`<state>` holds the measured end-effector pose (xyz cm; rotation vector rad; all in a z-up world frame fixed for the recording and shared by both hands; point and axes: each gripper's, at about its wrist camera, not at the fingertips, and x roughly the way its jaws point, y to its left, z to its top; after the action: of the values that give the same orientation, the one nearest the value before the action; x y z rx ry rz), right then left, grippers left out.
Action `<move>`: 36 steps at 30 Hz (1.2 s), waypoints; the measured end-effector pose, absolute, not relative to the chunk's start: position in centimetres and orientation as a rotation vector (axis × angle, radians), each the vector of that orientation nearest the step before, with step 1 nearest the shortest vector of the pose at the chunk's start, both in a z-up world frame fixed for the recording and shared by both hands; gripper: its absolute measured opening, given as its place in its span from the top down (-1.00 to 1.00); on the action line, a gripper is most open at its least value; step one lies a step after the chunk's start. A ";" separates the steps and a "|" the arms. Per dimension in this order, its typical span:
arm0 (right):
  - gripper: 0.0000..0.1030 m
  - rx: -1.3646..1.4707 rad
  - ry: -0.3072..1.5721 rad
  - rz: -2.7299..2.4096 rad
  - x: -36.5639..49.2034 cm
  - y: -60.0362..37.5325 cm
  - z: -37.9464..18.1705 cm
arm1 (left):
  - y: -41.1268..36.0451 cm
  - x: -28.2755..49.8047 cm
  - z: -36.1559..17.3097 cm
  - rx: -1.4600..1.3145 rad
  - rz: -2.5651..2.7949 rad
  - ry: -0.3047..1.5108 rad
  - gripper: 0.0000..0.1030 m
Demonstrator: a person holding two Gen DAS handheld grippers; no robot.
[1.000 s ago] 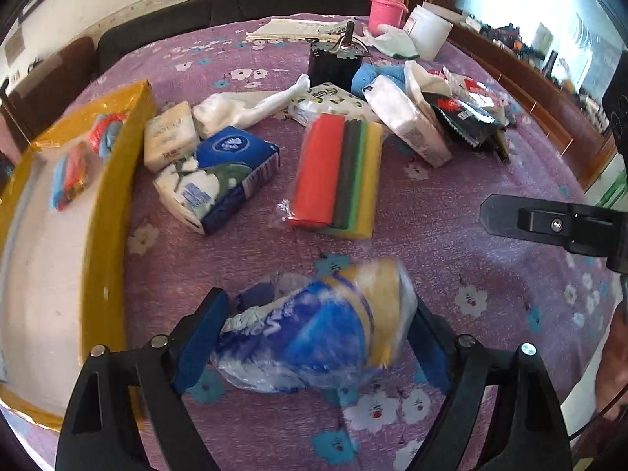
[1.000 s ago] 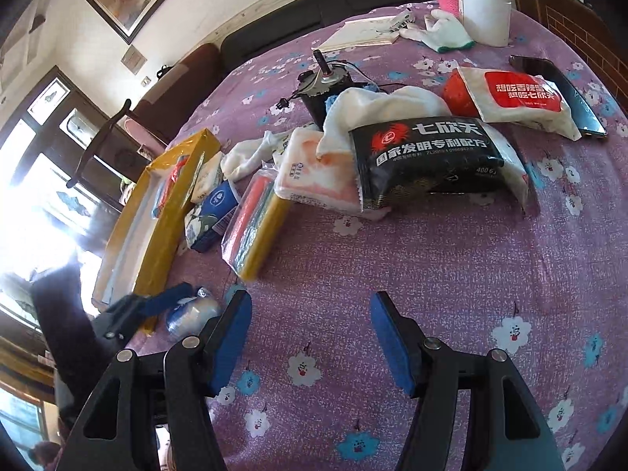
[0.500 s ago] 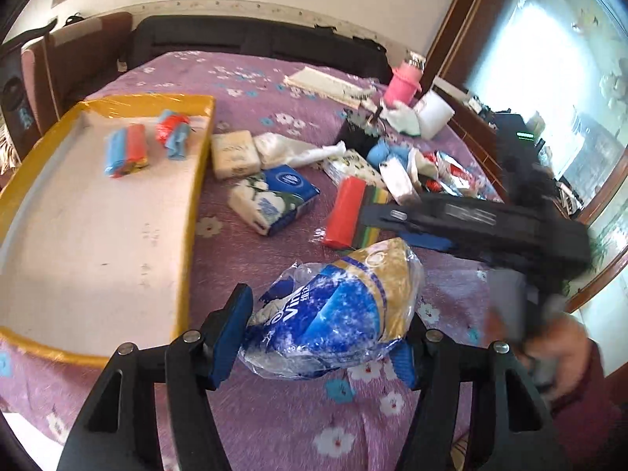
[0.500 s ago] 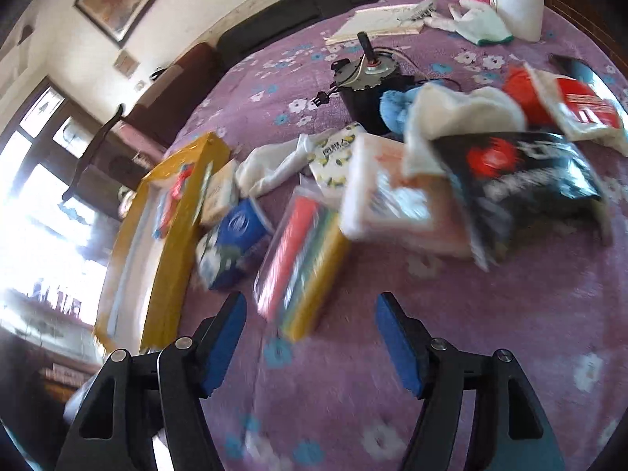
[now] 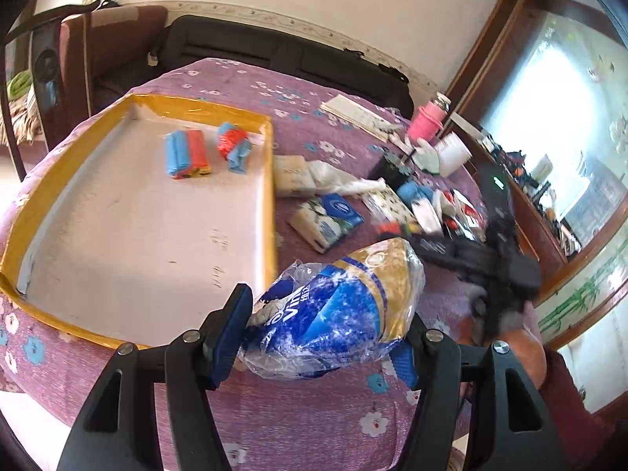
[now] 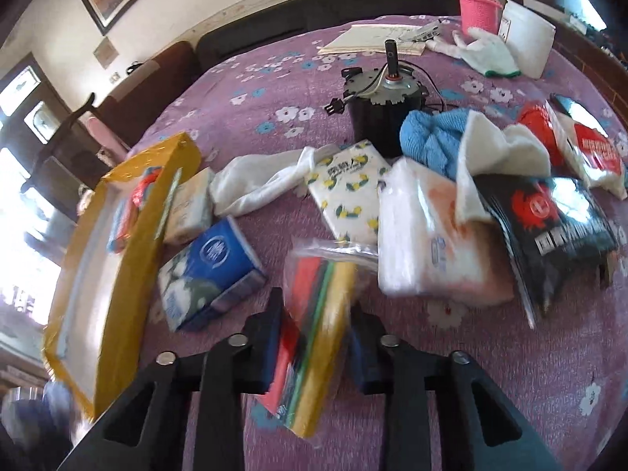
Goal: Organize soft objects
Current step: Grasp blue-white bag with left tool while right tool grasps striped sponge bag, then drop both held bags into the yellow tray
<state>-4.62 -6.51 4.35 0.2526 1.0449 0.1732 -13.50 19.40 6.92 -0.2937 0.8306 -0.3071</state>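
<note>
My left gripper [image 5: 324, 333] is shut on a blue and gold tissue pack [image 5: 345, 298], held above the purple cloth just right of the yellow-rimmed tray [image 5: 271, 196]. Two blue and red rolled bundles [image 5: 186, 155] lie at the tray's far end. In the right wrist view my right gripper [image 6: 317, 314] has its jaws closing on a clear bag of red, green and yellow cloths [image 6: 322, 274]. The bag stands tipped on its edge, and both pads touch its sides. The tray [image 6: 149, 235] lies to the left there.
A blue tissue box [image 6: 212, 271], a white sock [image 6: 255, 188], a lemon-print pack [image 6: 349, 184], a pink-white pack [image 6: 431, 243] and a black packet [image 6: 549, 227] crowd the table's middle. Behind them stand a black motor [image 6: 382, 110] and a pink bottle [image 6: 477, 8].
The left gripper has risen and swung toward the tray with the tissue pack. The right gripper moved left over the bag of coloured cloths and closed around it, tipping it up.
</note>
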 end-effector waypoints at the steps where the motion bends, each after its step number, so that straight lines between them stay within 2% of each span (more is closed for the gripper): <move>1: 0.43 0.252 1.042 0.182 -4.9 -6.5 4.5 | 20.1 -13.3 7.0 -0.307 -0.303 0.831 -0.23; 8: 0.43 0.225 0.969 0.267 -6.9 -5.6 8.2 | 25.7 -9.3 6.4 -0.421 -0.233 0.915 -0.23; 13: 0.43 0.242 0.953 0.366 -5.9 -3.1 10.5 | 28.5 -3.5 5.1 -0.452 -0.175 1.000 -0.23; 18: 0.42 0.226 0.993 0.445 -4.0 1.3 10.7 | 31.6 3.3 2.6 -0.607 -0.177 1.069 -0.23; 22: 0.42 0.176 1.015 0.504 -2.6 5.7 10.4 | 33.8 6.5 2.6 -0.615 -0.089 1.010 -0.31; 25: 0.42 0.133 1.038 0.532 -1.5 8.8 9.5 | 35.0 6.1 2.3 -0.692 -0.105 0.990 -0.49; 27: 0.41 0.103 1.047 0.540 -0.8 10.6 8.8 | 35.2 5.5 2.3 -0.691 -0.114 0.979 -0.53; 30: 0.32 0.063 1.045 0.522 0.9 12.8 7.8 | 35.2 4.7 2.5 -0.675 -0.124 0.976 -0.53; 33: -0.09 0.056 1.061 0.485 2.6 13.4 6.7 | 35.6 3.5 3.2 -0.696 -0.139 0.952 -0.53; 36: -0.23 0.154 1.045 0.488 2.6 11.1 7.1 | 35.6 1.4 4.5 -0.661 -0.133 0.913 -0.58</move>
<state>2.60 11.12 7.13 0.1540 1.0450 0.4883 1.41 35.61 4.47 -0.6613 0.9135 -0.1333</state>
